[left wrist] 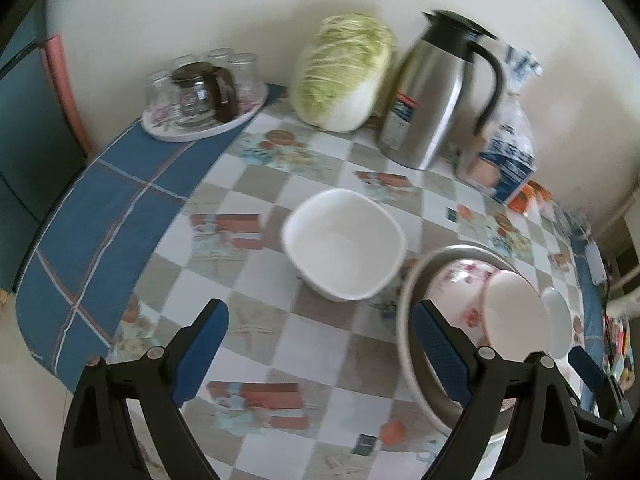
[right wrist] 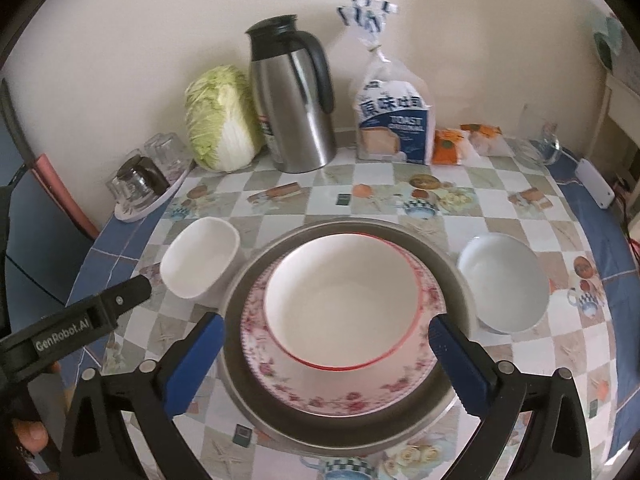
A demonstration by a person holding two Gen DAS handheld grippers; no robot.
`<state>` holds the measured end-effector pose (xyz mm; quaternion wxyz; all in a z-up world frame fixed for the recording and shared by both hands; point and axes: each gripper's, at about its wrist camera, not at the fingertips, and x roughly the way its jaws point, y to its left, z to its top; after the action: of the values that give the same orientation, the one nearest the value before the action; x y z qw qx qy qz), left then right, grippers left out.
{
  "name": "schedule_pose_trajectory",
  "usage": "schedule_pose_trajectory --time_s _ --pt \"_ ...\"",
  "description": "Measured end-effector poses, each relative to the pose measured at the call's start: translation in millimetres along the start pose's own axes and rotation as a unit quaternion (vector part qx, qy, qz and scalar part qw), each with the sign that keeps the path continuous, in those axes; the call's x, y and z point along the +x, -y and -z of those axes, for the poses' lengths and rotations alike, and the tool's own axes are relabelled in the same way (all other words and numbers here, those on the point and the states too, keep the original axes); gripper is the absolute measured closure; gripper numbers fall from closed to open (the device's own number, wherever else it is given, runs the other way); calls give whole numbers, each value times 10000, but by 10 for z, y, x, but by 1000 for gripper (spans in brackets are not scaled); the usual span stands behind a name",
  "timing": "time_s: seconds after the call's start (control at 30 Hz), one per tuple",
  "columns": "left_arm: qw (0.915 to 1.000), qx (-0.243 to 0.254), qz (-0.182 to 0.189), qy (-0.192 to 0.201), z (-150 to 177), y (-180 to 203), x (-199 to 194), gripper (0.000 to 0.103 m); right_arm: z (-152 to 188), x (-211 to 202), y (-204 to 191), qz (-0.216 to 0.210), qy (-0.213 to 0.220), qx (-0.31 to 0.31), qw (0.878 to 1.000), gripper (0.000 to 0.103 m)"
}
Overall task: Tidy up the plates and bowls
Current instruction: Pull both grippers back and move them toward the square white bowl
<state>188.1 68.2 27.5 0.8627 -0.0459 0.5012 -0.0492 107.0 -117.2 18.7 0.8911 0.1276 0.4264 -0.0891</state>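
Observation:
A square white bowl (left wrist: 344,242) stands on the checked tablecloth ahead of my open, empty left gripper (left wrist: 320,336); it also shows in the right wrist view (right wrist: 200,258). To its right a metal pan (right wrist: 456,276) holds a pink floral plate (right wrist: 340,394) with a red-rimmed white bowl (right wrist: 340,304) stacked on it; the stack also shows in the left wrist view (left wrist: 508,312). A pale blue bowl (right wrist: 504,280) sits right of the pan. My right gripper (right wrist: 326,346) is open, above the stack's near side. My left gripper's finger (right wrist: 132,294) shows by the square bowl.
Along the wall stand a tray of upturned glasses (left wrist: 204,92), a napa cabbage (left wrist: 340,76), a steel thermos jug (right wrist: 296,100), a bag of toast bread (right wrist: 394,120) and orange snack packets (right wrist: 448,146). The table edge curves at the left.

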Motion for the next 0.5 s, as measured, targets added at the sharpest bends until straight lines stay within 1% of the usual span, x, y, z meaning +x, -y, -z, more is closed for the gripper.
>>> schedule_pose_trajectory --time_s 0.23,0.5 --pt "9990 -436 -42 -3 -37 -388 30 10 5 80 -256 -63 -20 -193 9998 0" --pt "9973 -728 33 -51 -60 -625 101 10 18 144 -549 -102 37 -453 9989 0"
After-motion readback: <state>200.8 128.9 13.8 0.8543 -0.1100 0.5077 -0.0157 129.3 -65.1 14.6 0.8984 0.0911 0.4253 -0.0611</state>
